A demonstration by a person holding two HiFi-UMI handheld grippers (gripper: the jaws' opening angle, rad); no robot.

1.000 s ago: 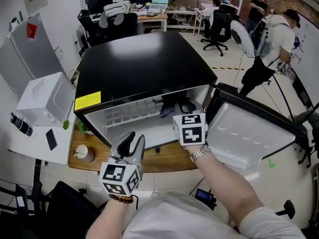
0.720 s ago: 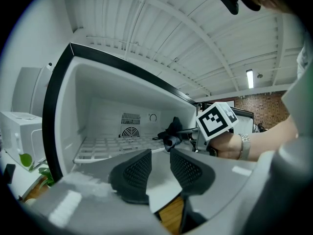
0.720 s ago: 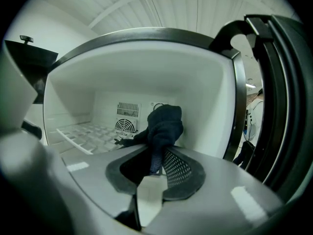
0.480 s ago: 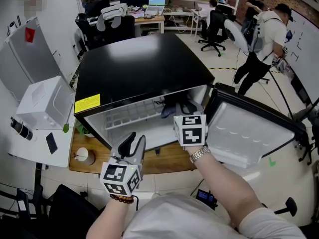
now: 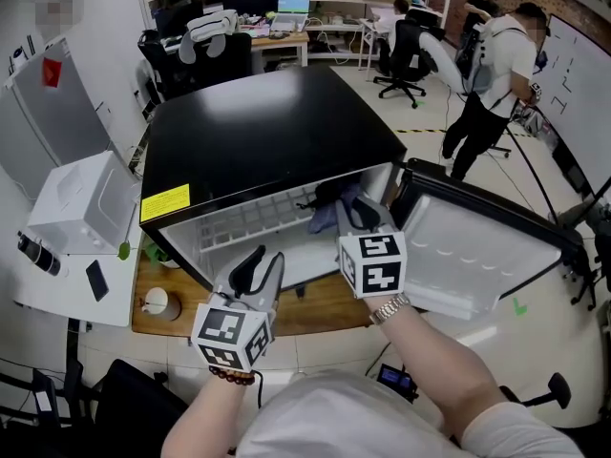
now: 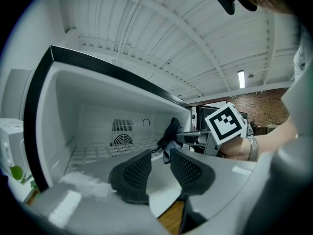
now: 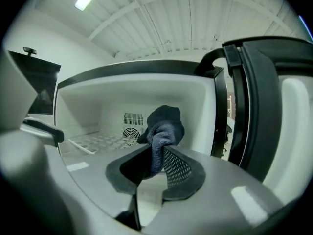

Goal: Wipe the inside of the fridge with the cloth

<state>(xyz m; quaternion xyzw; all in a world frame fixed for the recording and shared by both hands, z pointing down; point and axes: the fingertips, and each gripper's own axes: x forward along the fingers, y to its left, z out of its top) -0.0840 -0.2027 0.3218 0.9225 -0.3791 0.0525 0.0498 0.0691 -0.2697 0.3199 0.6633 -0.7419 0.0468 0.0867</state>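
While the black-topped fridge [image 5: 267,132] stands with its door [image 5: 477,256] swung open to the right, the cloth [image 7: 164,124] is held in the right gripper [image 7: 154,161]. The jaws are closed narrowly on the cloth's lower part. It is seen as a dark blue-grey piece of soft, finely ribbed fabric, gathered into a crumpled lump. A lighter, greyish-blue fold is pinched between the mesh-patterned pads, and a darker, almost black fold is bunched above and behind it, well over the jaw tips. No flat face of the fabric is spread out; only rounded creases and folds are shown.

From the head view, the cloth [image 5: 332,210] is placed at the right end of the fridge's opening, just inside the rim. It lies above the white interior floor and close to the right inner wall; whether that wall is touched cannot be told. A white wire shelf [image 5: 243,219] is seen to its left, and a round fan grille [image 7: 131,132] is seen on the back wall behind it.

The left gripper [image 6: 160,163] is held low in front of the opening's left part, outside the cavity. Its jaws are set moderately apart, and nothing is gripped between them. From its view, the cloth [image 6: 171,131] is seen dangling darkly from the right gripper [image 6: 188,138] across the white interior.
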